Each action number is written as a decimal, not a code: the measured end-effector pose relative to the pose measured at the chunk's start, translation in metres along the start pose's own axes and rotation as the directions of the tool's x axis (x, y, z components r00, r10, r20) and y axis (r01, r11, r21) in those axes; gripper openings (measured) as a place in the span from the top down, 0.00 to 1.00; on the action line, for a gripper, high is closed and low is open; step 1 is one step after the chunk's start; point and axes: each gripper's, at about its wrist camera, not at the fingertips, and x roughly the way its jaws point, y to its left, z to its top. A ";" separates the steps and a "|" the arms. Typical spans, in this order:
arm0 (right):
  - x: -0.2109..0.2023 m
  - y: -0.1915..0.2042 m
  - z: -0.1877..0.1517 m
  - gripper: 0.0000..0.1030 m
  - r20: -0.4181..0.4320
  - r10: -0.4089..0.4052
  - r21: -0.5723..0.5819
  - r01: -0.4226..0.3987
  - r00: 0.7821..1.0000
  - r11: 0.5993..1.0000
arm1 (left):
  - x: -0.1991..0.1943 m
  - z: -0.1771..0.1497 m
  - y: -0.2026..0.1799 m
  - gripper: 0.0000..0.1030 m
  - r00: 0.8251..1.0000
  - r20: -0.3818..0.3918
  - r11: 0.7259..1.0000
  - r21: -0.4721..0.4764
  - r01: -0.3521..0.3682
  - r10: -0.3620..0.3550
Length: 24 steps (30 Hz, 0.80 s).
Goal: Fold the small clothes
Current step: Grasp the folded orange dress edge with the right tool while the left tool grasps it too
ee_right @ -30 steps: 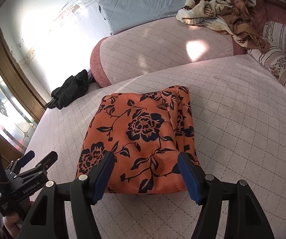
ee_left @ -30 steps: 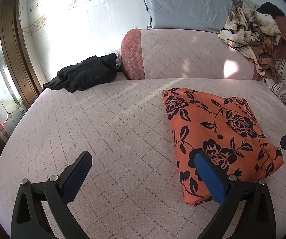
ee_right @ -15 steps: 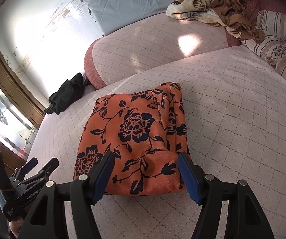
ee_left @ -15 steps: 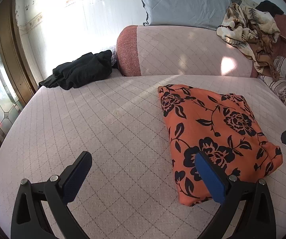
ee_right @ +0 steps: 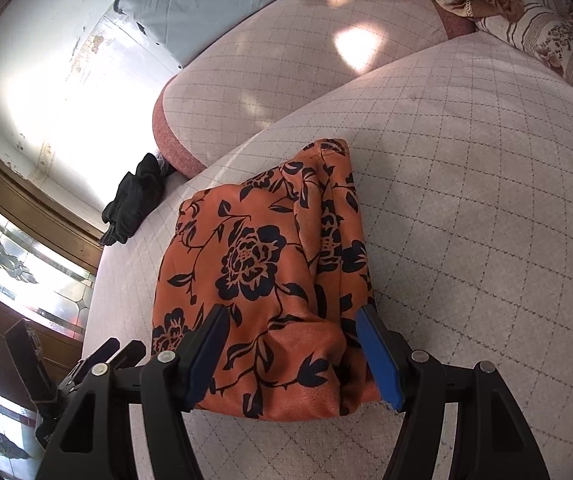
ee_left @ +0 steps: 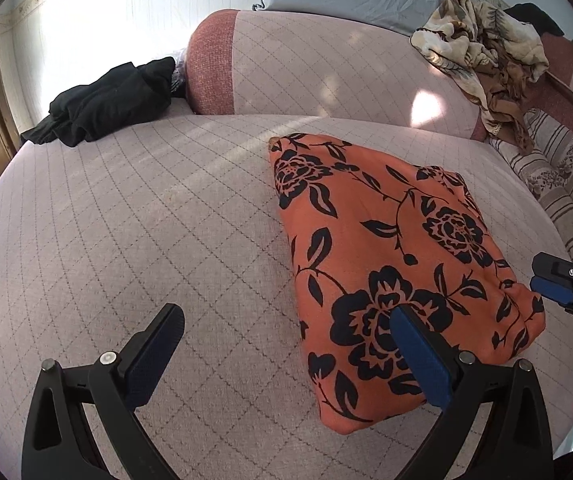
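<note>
Right now the folded orange cloth with black flowers (ee_right: 254,280) lies on the pale pink quilted bed (ee_left: 126,220). My right hand-held gripper (ee_right: 290,344) is released, its blue pads straddling the cloth's near edge without pressing it. My left hand-held gripper (ee_left: 286,356) is released too, one pad above the cloth's near corner, the other over bare bed. Farther off, a crumpled black garment (ee_left: 106,104) sits by the pink bolster (ee_left: 326,68).
</note>
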 end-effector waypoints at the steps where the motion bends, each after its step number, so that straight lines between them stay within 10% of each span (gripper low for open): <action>1: 0.000 -0.002 0.001 0.33 0.001 -0.001 0.004 0.001 1.000 1.000 | 0.004 0.001 0.001 0.01 1.000 -0.015 1.000 -0.006 0.023 -0.023; 24: 0.064 -0.069 0.026 0.26 -0.126 0.193 0.258 -0.156 0.973 0.954 | 0.057 -0.008 0.002 0.01 0.918 -0.168 0.933 -0.104 0.345 -0.359</action>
